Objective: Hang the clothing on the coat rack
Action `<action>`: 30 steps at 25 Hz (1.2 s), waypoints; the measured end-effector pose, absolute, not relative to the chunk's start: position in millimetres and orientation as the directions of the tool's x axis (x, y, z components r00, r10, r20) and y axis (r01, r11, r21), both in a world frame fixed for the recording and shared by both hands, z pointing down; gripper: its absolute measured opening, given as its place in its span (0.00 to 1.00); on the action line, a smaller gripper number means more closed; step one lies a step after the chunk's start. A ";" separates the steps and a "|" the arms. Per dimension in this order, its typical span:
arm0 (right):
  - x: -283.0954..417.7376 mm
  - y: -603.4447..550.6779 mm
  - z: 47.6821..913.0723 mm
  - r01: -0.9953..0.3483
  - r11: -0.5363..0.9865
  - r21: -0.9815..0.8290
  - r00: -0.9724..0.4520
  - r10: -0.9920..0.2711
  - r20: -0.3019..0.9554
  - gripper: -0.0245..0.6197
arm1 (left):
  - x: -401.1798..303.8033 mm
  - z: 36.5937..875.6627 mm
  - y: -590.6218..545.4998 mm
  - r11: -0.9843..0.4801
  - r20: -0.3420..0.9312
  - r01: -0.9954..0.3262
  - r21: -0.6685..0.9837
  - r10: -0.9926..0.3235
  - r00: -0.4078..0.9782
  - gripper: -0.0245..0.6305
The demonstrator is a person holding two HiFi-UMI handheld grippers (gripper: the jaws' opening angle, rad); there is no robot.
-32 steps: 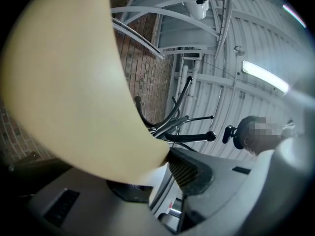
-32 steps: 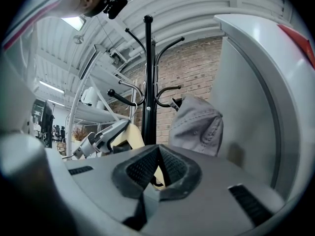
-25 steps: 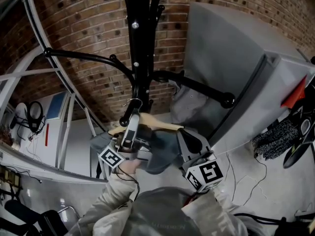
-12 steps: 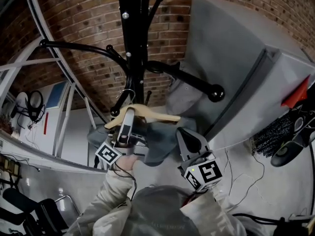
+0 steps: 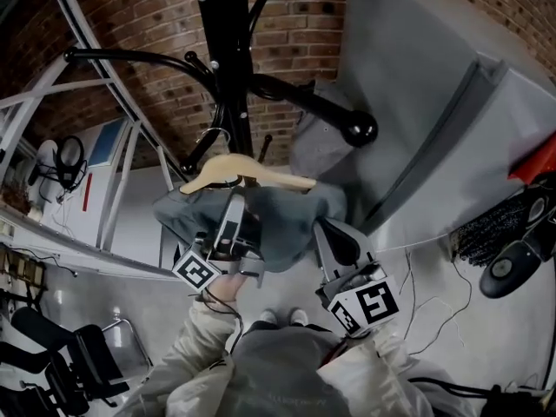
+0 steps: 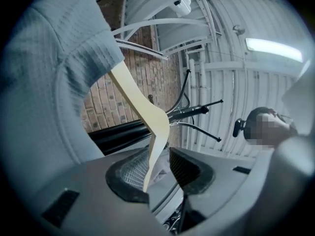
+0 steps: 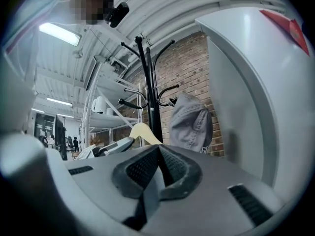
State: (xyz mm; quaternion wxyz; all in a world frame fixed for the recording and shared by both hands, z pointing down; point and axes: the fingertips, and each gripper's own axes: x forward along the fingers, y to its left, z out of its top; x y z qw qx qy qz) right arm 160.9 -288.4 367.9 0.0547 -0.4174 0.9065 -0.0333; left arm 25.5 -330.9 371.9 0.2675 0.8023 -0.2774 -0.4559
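Note:
A black coat rack (image 5: 228, 59) stands before the brick wall. A wooden hanger (image 5: 248, 172) carries a grey garment (image 5: 278, 220), and its wire hook (image 5: 211, 137) sits by a lower peg of the rack. My left gripper (image 5: 233, 226) points up into the garment under the hanger. In the left gripper view the hanger (image 6: 142, 107) runs down between the jaws of my left gripper (image 6: 160, 168), which stand open with a gap at the right pad. The garment (image 6: 44, 82) fills that view's left side. My right gripper (image 5: 334, 237) is shut on nothing, just right of the garment.
A grey cap (image 5: 314, 146) hangs on another peg of the rack, also in the right gripper view (image 7: 192, 122). A large grey cabinet (image 5: 417, 102) stands close at the right. White metal shelving (image 5: 113, 198) is at the left, an office chair (image 5: 69, 372) and cables below.
The hanger with the garment now sits higher against the rack, above my left gripper. The head view has tipped further down, showing the person's feet. The right gripper stays where it was.

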 end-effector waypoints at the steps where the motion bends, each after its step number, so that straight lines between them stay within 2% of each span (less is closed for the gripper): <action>1: 159.8 -286.1 369.2 -0.747 0.654 -0.118 -0.650 -0.756 -0.078 0.08 | 27.6 376.0 -326.0 -0.700 -0.558 -0.250 0.669 -0.695 0.453 0.24; 6: 150.0 -273.6 375.9 -0.684 0.685 -0.251 -0.681 -0.723 -0.118 0.08 | 36.8 380.7 -295.7 -0.705 -0.444 -0.455 0.544 -0.702 0.557 0.18; 13: 111.1 -250.4 371.9 -0.713 0.673 -0.197 -0.664 -0.738 -0.119 0.08 | 17.2 379.6 -247.1 -0.686 -0.288 -0.670 0.282 -0.727 0.623 0.08; 21: 54.6 -210.0 373.4 -0.748 0.641 -0.174 -0.634 -0.767 -0.100 0.08 | -34.1 385.4 -203.7 -0.631 -0.182 -0.764 0.137 -0.774 0.606 0.05; 26: 27.3 -187.0 379.5 -0.766 0.619 -0.172 -0.615 -0.784 -0.082 0.08 | -64.4 397.4 -186.9 -0.555 -0.114 -0.830 0.057 -0.829 0.547 0.05; 30: 11.2 -168.2 386.7 -0.783 0.599 -0.168 -0.597 -0.799 -0.067 0.08 | -80.7 404.0 -167.2 -0.547 -0.104 -0.836 0.046 -0.835 0.541 0.05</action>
